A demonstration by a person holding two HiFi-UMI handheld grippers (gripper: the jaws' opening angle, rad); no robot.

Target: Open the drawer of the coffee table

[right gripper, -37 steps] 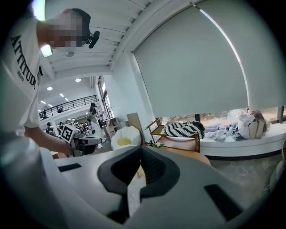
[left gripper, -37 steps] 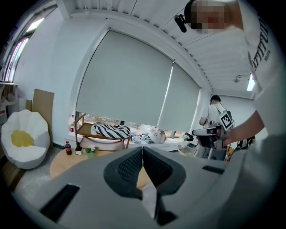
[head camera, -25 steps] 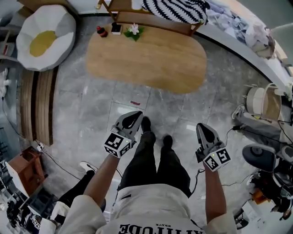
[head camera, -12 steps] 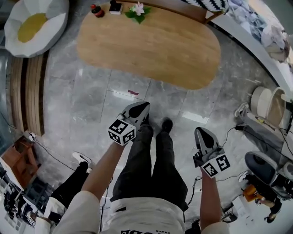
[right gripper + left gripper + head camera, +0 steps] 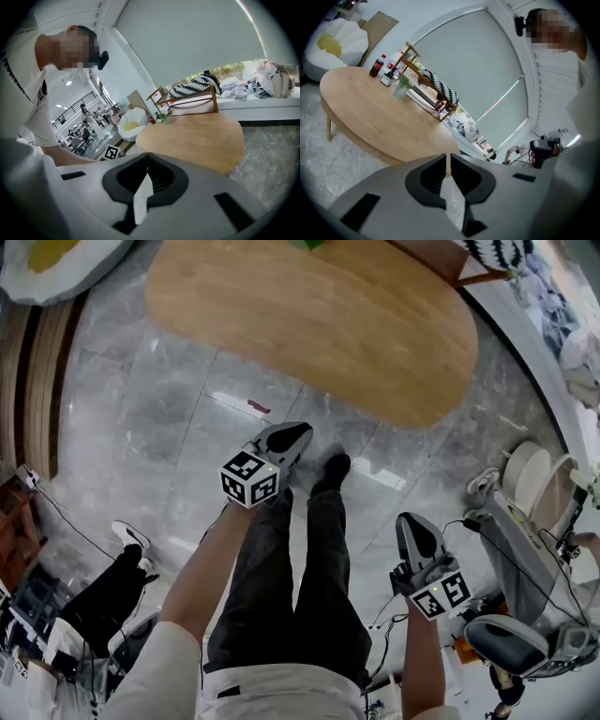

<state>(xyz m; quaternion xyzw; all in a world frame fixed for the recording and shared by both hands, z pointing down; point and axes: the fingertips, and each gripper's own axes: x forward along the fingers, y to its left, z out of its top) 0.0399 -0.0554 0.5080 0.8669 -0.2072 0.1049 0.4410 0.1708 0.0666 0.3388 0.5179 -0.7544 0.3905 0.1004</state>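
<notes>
The coffee table [image 5: 319,324] has an oval light-wood top and stands on the grey stone floor ahead of me. No drawer shows in any view. My left gripper [image 5: 300,432] hangs over the floor just short of the table's near edge, jaws shut and empty. My right gripper [image 5: 410,519] is lower right, farther from the table, jaws also shut on nothing. In the left gripper view the table [image 5: 379,112] lies beyond the closed jaws [image 5: 446,157]. The right gripper view shows the table [image 5: 197,136] past its closed tips [image 5: 147,154].
A bottle and small items [image 5: 379,70] stand at the table's far end, beside a wooden chair with a striped cushion [image 5: 433,91]. An egg-shaped cushion [image 5: 337,42] lies far left. Cables and equipment [image 5: 525,531] crowd the floor at right. Another person's shoe [image 5: 128,535] is at left.
Both grippers have sunk toward the floor, and the left one has rolled. The table now sits nearer and higher in the head view. Both jaws stay shut.
</notes>
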